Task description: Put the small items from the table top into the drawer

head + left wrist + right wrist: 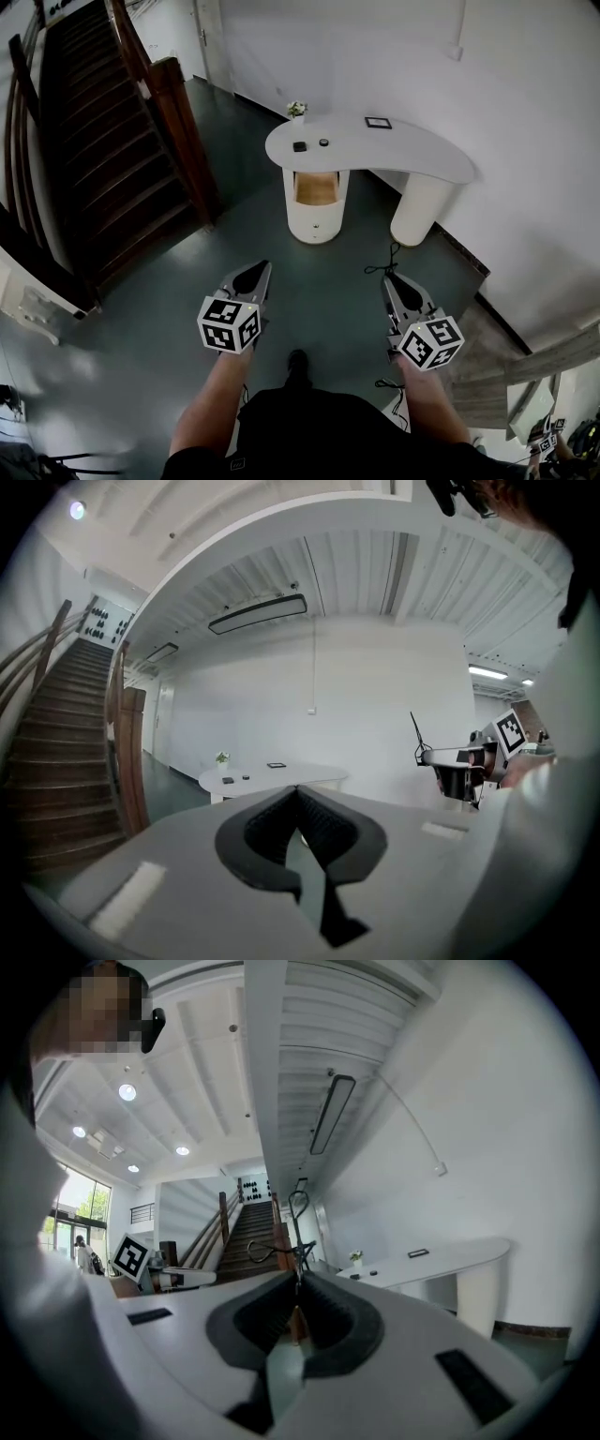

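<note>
A white curved table (412, 159) stands far ahead by the wall. On its left end lie a small black square item (299, 146) and a small dark round item (323, 142). Its round pedestal holds an open drawer (316, 187) with a wooden inside. My left gripper (262, 268) and right gripper (387, 279) hang over the floor, well short of the table, both shut and holding nothing. The left gripper view shows the table (281, 776) and the two items (228, 781) small beyond the closed jaws. The right gripper view shows the table (441, 1260) at the right.
A flat black frame (379, 123) and a small potted plant (296, 110) also sit on the table. A dark wooden staircase (94, 141) with a newel post (178, 122) rises at the left. A black cable (380, 267) lies on the floor. Wooden steps (525, 370) are at the right.
</note>
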Demonstrator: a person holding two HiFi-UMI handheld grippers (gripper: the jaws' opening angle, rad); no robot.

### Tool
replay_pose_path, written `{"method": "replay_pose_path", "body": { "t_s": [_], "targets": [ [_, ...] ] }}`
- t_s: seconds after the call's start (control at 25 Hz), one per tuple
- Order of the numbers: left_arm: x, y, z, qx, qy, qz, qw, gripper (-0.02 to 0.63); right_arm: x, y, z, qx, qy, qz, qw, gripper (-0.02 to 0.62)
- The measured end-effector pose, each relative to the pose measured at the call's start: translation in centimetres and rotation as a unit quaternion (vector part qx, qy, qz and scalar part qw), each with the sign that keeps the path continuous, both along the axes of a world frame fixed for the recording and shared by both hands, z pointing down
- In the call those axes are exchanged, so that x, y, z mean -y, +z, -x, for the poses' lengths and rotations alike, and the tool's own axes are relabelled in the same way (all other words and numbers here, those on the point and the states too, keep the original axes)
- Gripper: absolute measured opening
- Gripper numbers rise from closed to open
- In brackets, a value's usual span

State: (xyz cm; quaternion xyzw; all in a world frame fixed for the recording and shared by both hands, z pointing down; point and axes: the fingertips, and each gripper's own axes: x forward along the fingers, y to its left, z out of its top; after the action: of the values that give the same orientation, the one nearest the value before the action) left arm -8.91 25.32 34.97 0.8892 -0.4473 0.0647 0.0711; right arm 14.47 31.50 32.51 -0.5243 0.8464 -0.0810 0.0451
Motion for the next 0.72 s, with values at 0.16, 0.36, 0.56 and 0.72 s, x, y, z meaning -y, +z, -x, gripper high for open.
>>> {"method": "replay_pose_path", "body": {
  "t_s": [0.16, 0.36, 0.56, 0.72],
  "targets": [
    [4.6, 0.1, -0.5, 0.005, 0.014, -0.003, 0.9999, 0.011, 4.7, 0.5, 0.1, -0.004, 0.004, 0.008, 1.0, 0.031],
    [10.4, 0.5, 0.2, 0.007, 0.024, -0.001, 0.9997, 0.011, 10.4, 1.0, 1.2, -0.013, 0.006, 0.021, 1.0, 0.031],
    [15.6, 1.8, 0.8, -0.001, 0.034, 0.013, 0.9993, 0.011, 15.6, 1.9, 2.5, -0.023, 0.006, 0.043, 0.999, 0.032],
    [19.1, 3.2, 1.8, -0.009, 0.04, 0.029, 0.9988, 0.011, 19.3, 2.4, 4.1, -0.026, 0.006, 0.055, 0.998, 0.032]
  ]
}}
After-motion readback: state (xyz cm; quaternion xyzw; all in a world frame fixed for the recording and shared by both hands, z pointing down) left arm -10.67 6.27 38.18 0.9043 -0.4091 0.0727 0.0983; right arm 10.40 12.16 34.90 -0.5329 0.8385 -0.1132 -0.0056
